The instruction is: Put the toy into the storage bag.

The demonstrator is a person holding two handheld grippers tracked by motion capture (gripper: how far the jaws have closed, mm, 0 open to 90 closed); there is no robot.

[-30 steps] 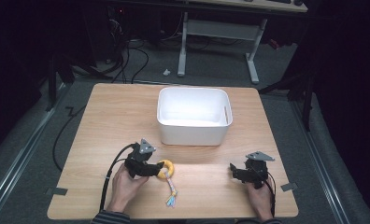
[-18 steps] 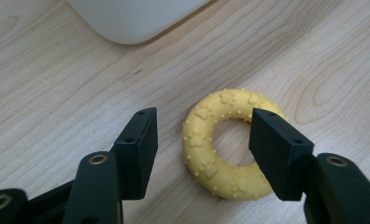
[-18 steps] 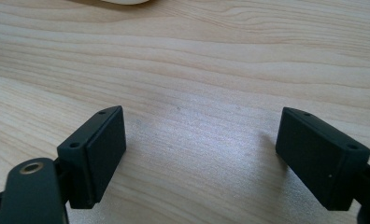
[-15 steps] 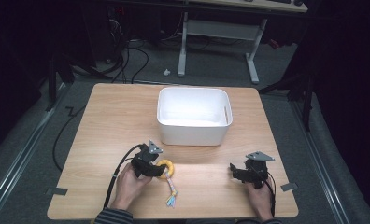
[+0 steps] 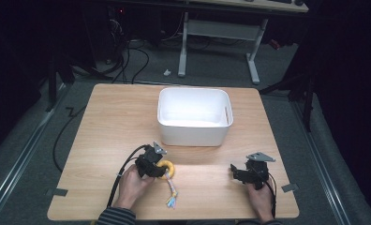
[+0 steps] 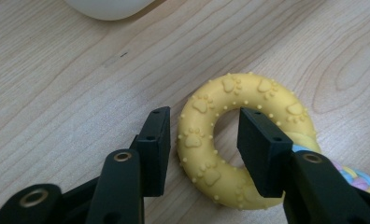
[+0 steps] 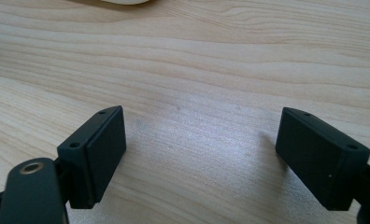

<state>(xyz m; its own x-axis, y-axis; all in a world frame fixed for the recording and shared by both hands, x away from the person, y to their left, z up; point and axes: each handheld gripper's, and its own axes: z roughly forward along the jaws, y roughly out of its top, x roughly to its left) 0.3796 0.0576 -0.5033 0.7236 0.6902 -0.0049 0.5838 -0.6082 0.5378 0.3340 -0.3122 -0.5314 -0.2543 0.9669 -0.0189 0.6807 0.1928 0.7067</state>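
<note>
1. Yellow rubber, studded with little bumps and paw prints: the ring toy (image 6: 241,140) lies flat on the wooden table (image 5: 108,126), near the front edge and left of centre, with a braided pastel rope tail (image 5: 171,193) trailing from it toward the person.
2. The left gripper (image 6: 204,149) straddles one side of the ring, one jaw outside the rim and the other down in the hole. The jaws stand partly open with a gap on either side of the rubber, so nothing is clamped yet.
3. I'd judge the ring light and somewhat springy, the bumps giving decent grip. That band of the ring looks the right place to pinch; the rope would be floppy and swing about.
4. The left hand (image 5: 133,183) wraps the tool from behind, cable looping away to the left.
5. The white plastic bin (image 5: 193,136) sits just beyond the toy, toward the table's middle; it looks empty.
6. Well apart on the right, the right gripper (image 5: 238,172) rests low over bare wood, jaws spread wide and holding nothing.
</note>
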